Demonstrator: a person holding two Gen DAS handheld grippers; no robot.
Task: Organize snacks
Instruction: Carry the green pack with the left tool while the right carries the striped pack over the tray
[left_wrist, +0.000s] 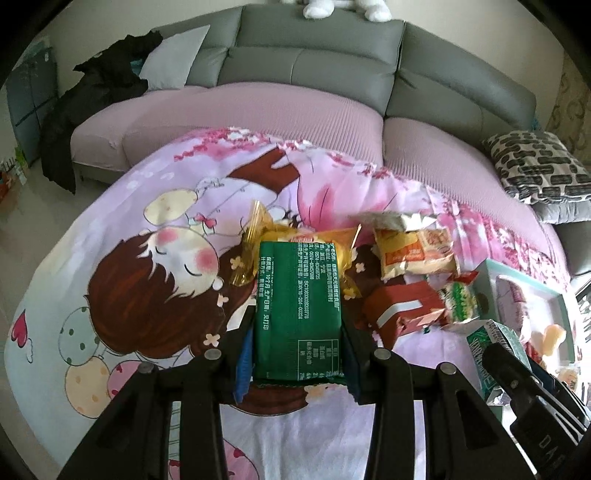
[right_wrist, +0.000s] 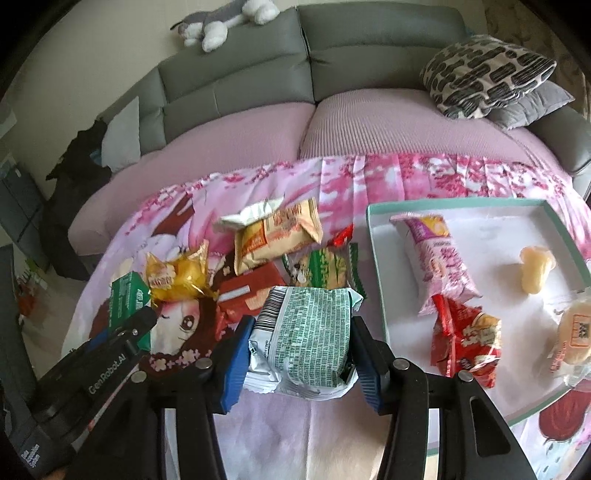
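Note:
My left gripper (left_wrist: 295, 325) is shut on a dark green snack pack (left_wrist: 299, 310) and holds it above the cartoon cloth. My right gripper (right_wrist: 301, 339) is shut on a pale green and white snack pack (right_wrist: 306, 339), just left of the teal-rimmed white tray (right_wrist: 380, 291). The tray holds a pink packet (right_wrist: 439, 262), a red packet (right_wrist: 465, 339), a pale yellow snack (right_wrist: 535, 269) and a wrapped bun (right_wrist: 572, 332). Loose on the cloth lie a yellow packet (right_wrist: 177, 277), a beige packet (right_wrist: 277, 236), a red box (right_wrist: 247, 291) and a green-striped packet (right_wrist: 325, 269).
The table wears a pink cartoon cloth (left_wrist: 147, 258). Behind it is a grey sofa (left_wrist: 314, 66) with pink seat covers, a patterned cushion (right_wrist: 487, 74), dark clothes (left_wrist: 96, 96) and a plush toy (right_wrist: 221, 22). The left gripper shows at the right view's lower left (right_wrist: 122, 332).

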